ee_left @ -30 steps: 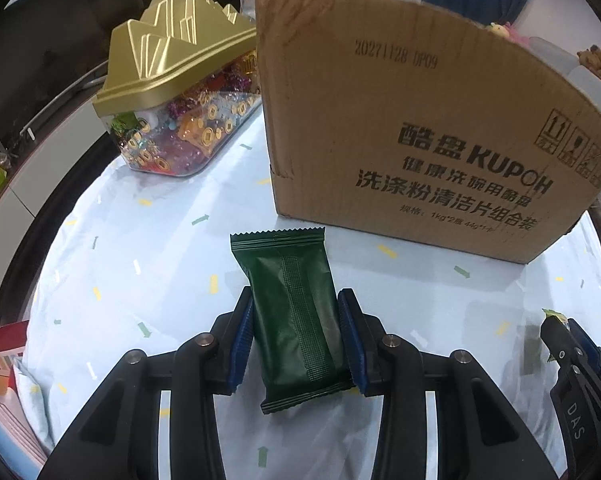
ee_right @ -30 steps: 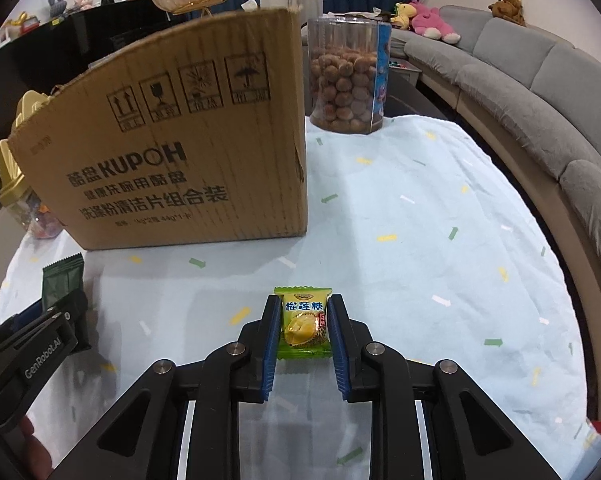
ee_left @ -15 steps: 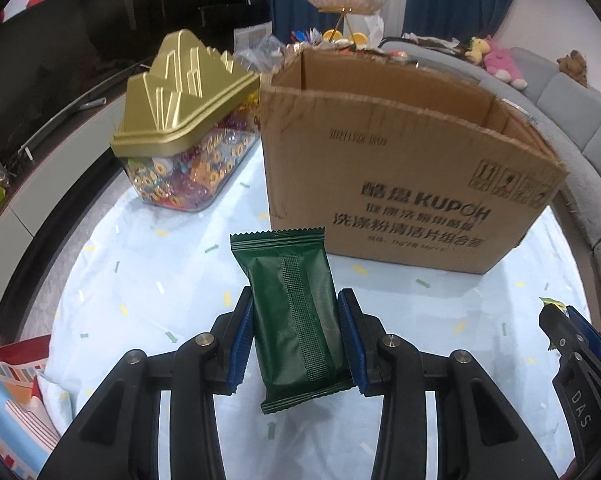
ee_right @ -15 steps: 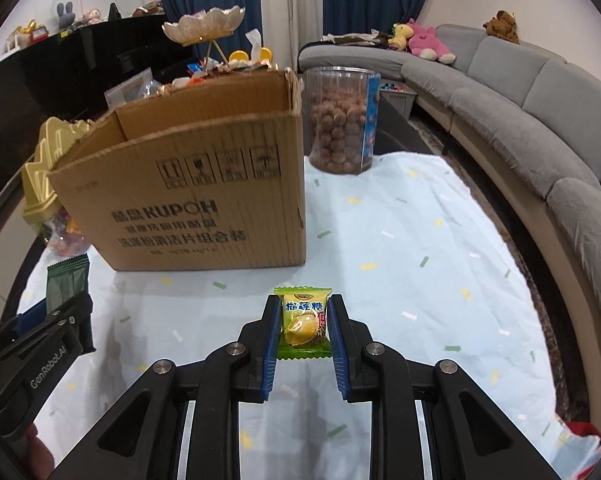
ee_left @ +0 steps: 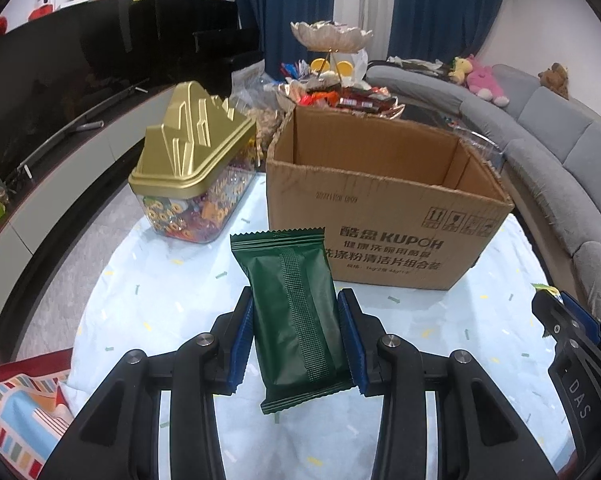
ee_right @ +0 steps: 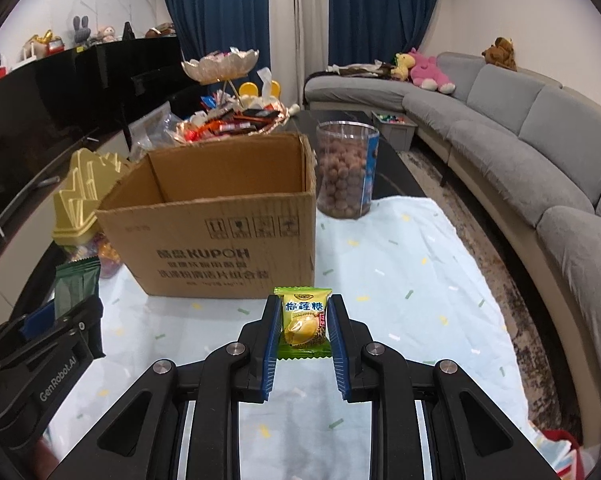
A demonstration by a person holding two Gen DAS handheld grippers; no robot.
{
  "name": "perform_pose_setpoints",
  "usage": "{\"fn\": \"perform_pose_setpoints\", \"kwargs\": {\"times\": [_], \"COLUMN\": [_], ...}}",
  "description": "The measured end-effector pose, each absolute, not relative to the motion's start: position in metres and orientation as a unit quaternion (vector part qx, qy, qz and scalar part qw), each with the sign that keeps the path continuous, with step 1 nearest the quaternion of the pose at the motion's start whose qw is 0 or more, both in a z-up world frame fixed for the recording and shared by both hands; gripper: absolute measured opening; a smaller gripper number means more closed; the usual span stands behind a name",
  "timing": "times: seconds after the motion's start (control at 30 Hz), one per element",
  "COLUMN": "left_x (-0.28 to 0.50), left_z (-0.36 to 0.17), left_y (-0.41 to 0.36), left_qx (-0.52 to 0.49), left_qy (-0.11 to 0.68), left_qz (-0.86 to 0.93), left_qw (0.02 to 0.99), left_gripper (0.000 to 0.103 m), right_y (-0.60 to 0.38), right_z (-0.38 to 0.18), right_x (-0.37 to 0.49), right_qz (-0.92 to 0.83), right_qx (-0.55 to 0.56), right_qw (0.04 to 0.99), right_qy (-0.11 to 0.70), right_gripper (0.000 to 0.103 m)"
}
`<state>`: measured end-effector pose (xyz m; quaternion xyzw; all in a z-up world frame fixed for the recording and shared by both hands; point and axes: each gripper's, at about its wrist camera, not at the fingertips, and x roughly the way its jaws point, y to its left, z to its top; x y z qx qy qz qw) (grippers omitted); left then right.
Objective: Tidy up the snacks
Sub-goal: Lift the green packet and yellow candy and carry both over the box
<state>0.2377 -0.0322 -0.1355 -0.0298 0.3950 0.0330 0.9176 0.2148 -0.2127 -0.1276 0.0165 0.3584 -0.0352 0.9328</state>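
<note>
Left gripper [ee_left: 296,338] fingers clamp the green packet [ee_left: 290,312] mid-length, right gripper [ee_right: 303,330] fingers pinch the durian candy [ee_right: 303,322]; both likely light, crinkly, slippery.

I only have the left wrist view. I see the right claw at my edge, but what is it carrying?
Observer: A small green-yellow candy, clamped between the right claw's pads.
Operator: Anything to the right of the box that I can't see?
Observer: A clear jar of brown balls stands just beyond the box's right corner.
Operator: Is there something inside the box?
Observer: Only bare inner walls show; its bottom is hidden.
</note>
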Motion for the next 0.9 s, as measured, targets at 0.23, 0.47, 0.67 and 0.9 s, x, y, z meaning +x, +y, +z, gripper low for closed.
{"fn": "perform_pose_setpoints", "kwargs": {"times": [0.23, 0.47, 0.67, 0.9], "left_x": [0.228, 0.228, 0.238, 0.253], "left_z": [-0.115, -0.091, -0.069, -0.048], "left_y": [-0.033, -0.037, -0.038, -0.040], "left_qx": [-0.025, -0.008, 0.003, 0.008], "left_qy": [0.382, 0.365, 0.350, 0.338], "left_qz": [0.010, -0.014, -0.034, -0.053], "left_qw": [0.924, 0.931, 0.936, 0.939], "left_gripper": [0.040, 0.040, 0.040, 0.040], "right_y": [-0.208, -0.206, -0.201, -0.196], "right_z": [-0.105, -0.087, -0.070, -0.050], "right_x": [0.206, 0.202, 0.204, 0.214], "right_qz": [-0.029, -0.022, -0.015, -0.005], "right_qx": [0.012, 0.012, 0.005, -0.001], "right_qw": [0.939, 0.942, 0.945, 0.949], "right_qy": [0.343, 0.335, 0.327, 0.316], "right_gripper": [0.025, 0.025, 0.025, 0.025]}}
